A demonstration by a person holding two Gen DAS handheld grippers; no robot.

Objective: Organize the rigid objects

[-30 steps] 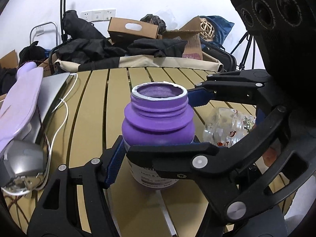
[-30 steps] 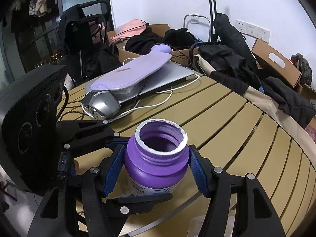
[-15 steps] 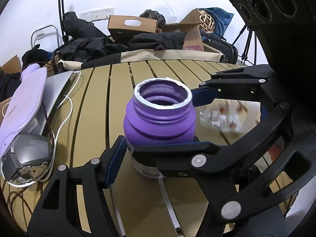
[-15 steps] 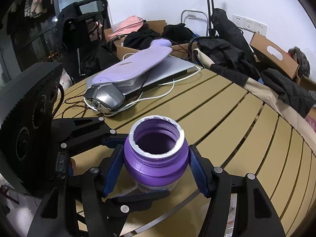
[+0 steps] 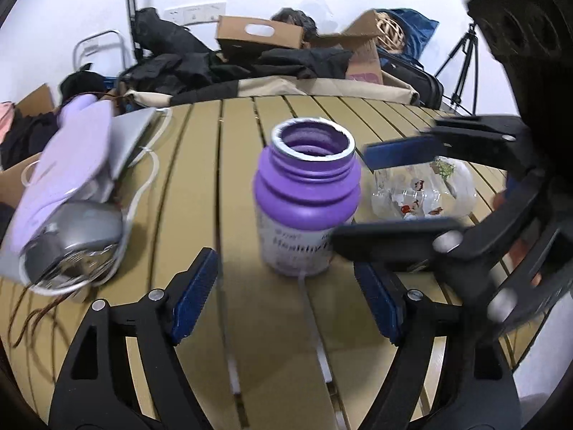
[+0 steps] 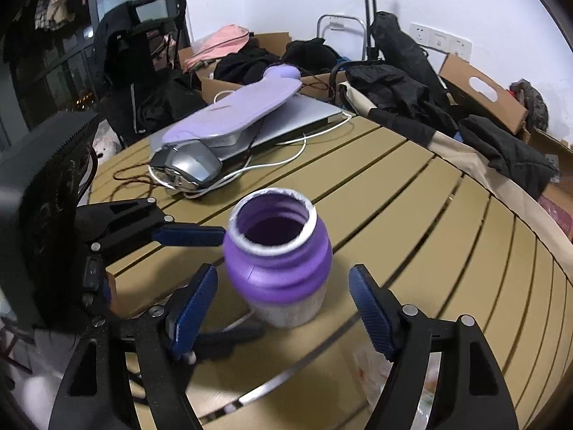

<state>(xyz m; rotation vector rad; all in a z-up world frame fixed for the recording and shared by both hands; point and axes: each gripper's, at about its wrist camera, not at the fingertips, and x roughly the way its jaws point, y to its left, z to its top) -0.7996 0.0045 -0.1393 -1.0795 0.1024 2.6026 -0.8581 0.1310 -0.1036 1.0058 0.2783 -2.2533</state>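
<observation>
An open purple bottle (image 5: 306,197) with a white label stands upright on the slatted wooden table (image 5: 200,186); it also shows in the right wrist view (image 6: 279,261). My left gripper (image 5: 284,299) is open, its blue pads apart on either side just short of the bottle. My right gripper (image 6: 283,304) is open too, with its pads either side of the bottle and clear of it. Each gripper shows in the other's view, close beside the bottle. A clear glass jar (image 5: 426,190) with printed figures lies on its side right of the bottle.
A lilac padded device (image 6: 236,111) lies on a silver laptop (image 6: 301,118) at the table's far left, with a silver mouse (image 6: 191,168) and white cable (image 6: 272,165). Black clothes, cardboard boxes (image 5: 258,34) and a tripod (image 5: 462,61) crowd beyond the table's edge.
Both grippers were shut on the purple bottle; both have opened and drawn back. The bottle now stands free on the table.
</observation>
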